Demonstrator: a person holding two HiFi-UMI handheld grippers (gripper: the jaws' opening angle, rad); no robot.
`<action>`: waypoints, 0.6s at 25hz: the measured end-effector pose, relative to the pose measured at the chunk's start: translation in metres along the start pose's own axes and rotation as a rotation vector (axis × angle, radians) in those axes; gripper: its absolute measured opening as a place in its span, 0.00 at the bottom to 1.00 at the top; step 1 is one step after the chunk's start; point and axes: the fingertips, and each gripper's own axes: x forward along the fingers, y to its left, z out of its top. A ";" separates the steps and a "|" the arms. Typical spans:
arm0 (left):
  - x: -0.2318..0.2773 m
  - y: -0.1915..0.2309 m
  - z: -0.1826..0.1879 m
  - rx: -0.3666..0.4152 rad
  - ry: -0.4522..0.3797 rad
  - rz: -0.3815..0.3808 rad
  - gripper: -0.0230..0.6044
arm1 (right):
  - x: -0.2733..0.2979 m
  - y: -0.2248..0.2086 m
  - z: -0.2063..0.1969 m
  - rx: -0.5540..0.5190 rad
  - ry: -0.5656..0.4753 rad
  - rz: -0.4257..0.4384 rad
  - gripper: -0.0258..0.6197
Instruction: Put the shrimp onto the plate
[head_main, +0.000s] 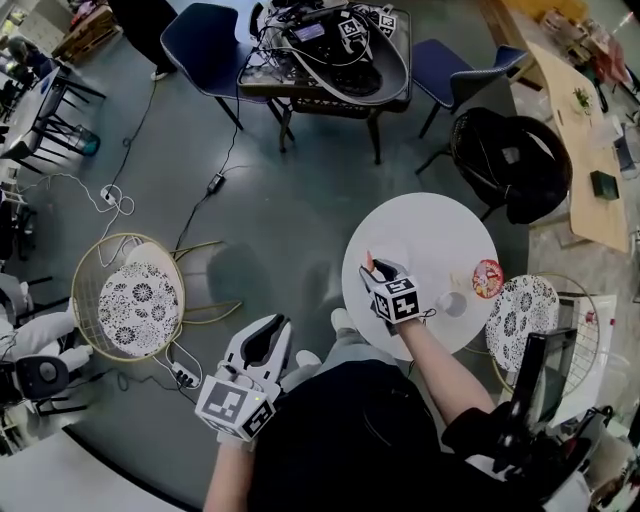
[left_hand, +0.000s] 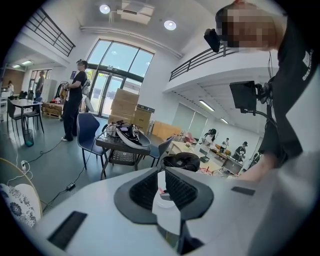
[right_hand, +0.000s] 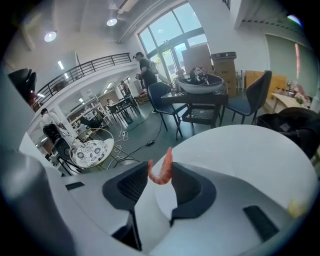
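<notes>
A curled orange-pink shrimp (right_hand: 163, 170) sticks up between the jaws of my right gripper (right_hand: 160, 177), which is shut on it. In the head view this gripper (head_main: 375, 266) hovers over the left part of the round white table (head_main: 440, 235), the shrimp (head_main: 369, 261) at its tips. A paler round patch under the jaws may be the plate, though it barely stands out from the white top. My left gripper (head_main: 272, 325) is off the table, low at the left beside my knee. Its jaws (left_hand: 161, 187) stand slightly apart with nothing between them.
On the table's right side lie a red-patterned round item (head_main: 487, 278) and a small white cup (head_main: 452, 302). Wire chairs with patterned cushions stand at the left (head_main: 138, 305) and right (head_main: 525, 310). Behind are a black cart with cables (head_main: 325, 60) and a black bag (head_main: 510, 160).
</notes>
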 end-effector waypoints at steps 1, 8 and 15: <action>0.001 0.000 0.000 -0.004 0.002 0.000 0.08 | 0.002 -0.003 -0.003 0.001 0.009 -0.006 0.28; 0.001 0.000 -0.001 0.002 0.016 0.007 0.08 | 0.019 -0.016 -0.027 -0.009 0.092 -0.050 0.28; -0.007 0.003 -0.005 0.000 0.036 0.016 0.08 | 0.029 -0.019 -0.040 -0.024 0.142 -0.072 0.28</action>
